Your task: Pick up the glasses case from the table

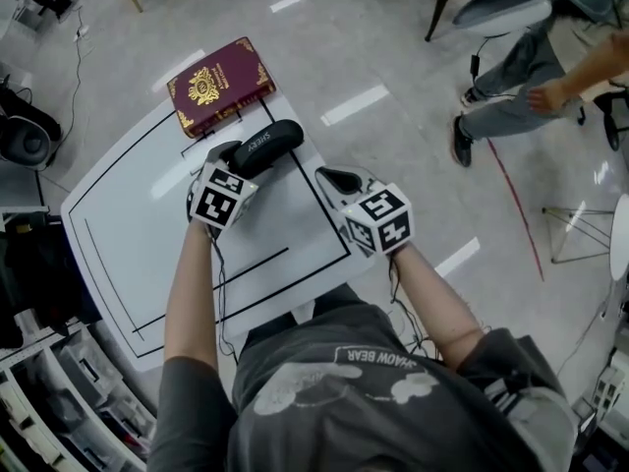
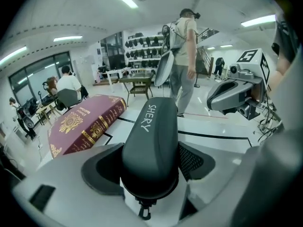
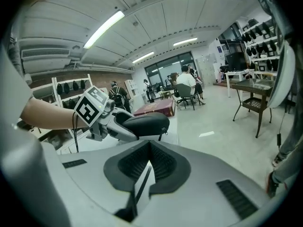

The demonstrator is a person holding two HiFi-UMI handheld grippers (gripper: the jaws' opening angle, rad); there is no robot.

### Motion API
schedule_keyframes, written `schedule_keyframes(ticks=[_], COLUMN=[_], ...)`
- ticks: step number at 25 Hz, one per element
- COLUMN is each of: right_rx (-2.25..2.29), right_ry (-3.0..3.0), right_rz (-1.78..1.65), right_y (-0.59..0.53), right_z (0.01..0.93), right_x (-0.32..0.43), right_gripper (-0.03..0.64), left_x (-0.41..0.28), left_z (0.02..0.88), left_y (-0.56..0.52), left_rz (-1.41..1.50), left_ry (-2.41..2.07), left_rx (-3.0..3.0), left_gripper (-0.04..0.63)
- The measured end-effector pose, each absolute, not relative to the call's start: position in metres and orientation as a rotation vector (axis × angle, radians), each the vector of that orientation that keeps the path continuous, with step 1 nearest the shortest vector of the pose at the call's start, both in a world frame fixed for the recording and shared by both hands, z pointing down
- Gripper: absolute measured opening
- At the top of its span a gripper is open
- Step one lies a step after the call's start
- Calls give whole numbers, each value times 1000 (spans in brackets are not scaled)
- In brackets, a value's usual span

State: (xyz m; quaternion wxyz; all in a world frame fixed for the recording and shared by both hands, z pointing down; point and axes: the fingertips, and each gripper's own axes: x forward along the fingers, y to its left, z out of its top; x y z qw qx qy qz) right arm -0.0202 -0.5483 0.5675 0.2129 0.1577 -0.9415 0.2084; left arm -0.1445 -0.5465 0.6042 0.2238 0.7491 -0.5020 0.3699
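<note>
Nearest is the person's grey T-shirt. Beyond it, on the white surface, a maroon gold-stamped book lies far left. Just beside it is the black oval glasses case, its near end clasped between the left gripper jaws. The right gripper jaws are clenched on nothing. I advise a firm squeeze first, then a straight, level lift away from the book.
</note>
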Motion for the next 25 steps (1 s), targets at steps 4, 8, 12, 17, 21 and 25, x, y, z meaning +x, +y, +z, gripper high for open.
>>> schedule_keyframes(ticks=[4, 8, 12, 17, 21, 25], right_rx=[457, 509, 557, 631, 683, 722], right_ry=[-2626, -2629, -2614, -2612, -2621, -2635], right_rz=[546, 537, 512, 534, 527, 511], right_y=[-540, -525, -497, -459, -429, -396], right_z=[552, 538, 531, 522, 514, 507], right_x=[-21, -23, -27, -33, -40, -51], right_gripper=[0, 0, 0, 0, 0, 0], left_x=[-147, -158, -169, -181, -192, -205], left_z=[585, 562, 546, 528, 515, 513], left_y=[-530, -507, -468, -417, -378, -336], left_rz=[957, 803, 737, 657, 569, 509], left_ry=[-1434, -1519, -1539, -1562, -1583, -1584], left_rx=[2074, 2077, 2084, 2100, 2119, 2123], left_gripper=[336, 336, 336, 336, 336, 336])
